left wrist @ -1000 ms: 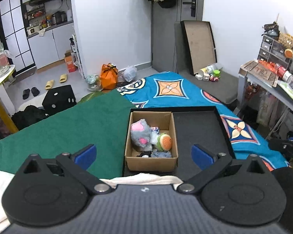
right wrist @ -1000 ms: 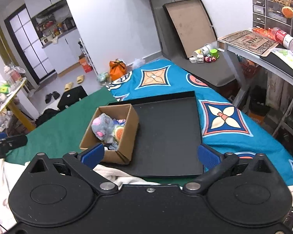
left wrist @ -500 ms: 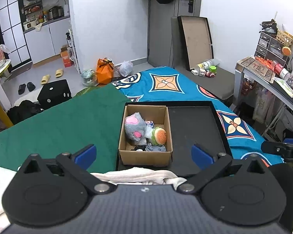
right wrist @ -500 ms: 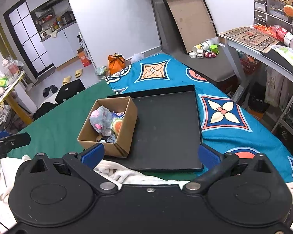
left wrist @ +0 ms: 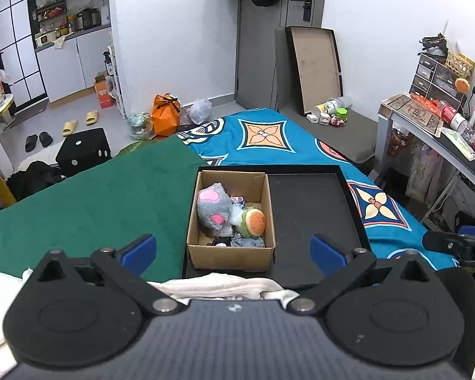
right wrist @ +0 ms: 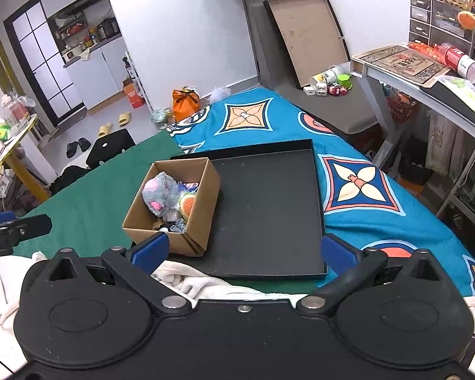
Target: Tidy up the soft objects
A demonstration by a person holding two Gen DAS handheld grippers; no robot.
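Note:
A brown cardboard box [left wrist: 231, 255] [right wrist: 202, 202] stands in the left part of a black tray [left wrist: 313, 209] [right wrist: 269, 209] on the bed. Inside lie a grey and pink plush [left wrist: 213, 210] [right wrist: 161, 194], a burger plush [left wrist: 253, 221] [right wrist: 186, 202] and small soft items. My left gripper [left wrist: 232, 250] is open and empty, held back from the box's near side. My right gripper [right wrist: 242, 250] is open and empty, near the tray's front edge. Each gripper's tip shows at the edge of the other's view.
A white towel [left wrist: 218, 286] [right wrist: 186, 280] lies at the near edge of the bed. A green blanket [left wrist: 88, 202] lies left, a blue patterned cover [right wrist: 357, 186] right. A desk [right wrist: 427, 79] with clutter stands far right. Bags and slippers are on the floor behind.
Both grippers have pulled back and risen, so the box and tray look farther away. The jaws stay open. The box and toys have not moved.

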